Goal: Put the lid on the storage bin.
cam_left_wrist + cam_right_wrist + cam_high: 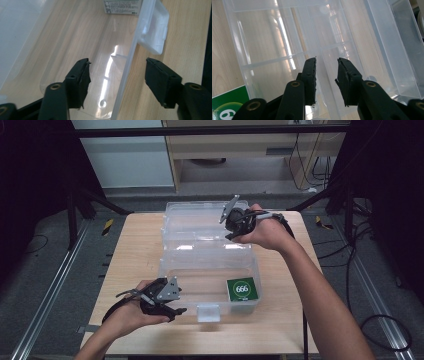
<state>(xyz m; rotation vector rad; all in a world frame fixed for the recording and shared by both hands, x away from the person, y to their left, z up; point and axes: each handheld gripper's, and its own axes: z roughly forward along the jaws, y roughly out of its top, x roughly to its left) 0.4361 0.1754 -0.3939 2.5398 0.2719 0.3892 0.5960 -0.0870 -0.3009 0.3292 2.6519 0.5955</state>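
On the wooden table (135,245) lies a clear plastic box (210,287) with its lid (200,222) thrown open toward the far side. Inside the box, at its right near corner, sits a green packet (242,289). At the near left, the left gripper (117,75) straddles the box's front wall, jaws part-open and not pressing on it, beside the white latch (153,32). Over the lid's right edge, the right gripper (326,75) hangs with a narrow gap, nothing between its jaws.
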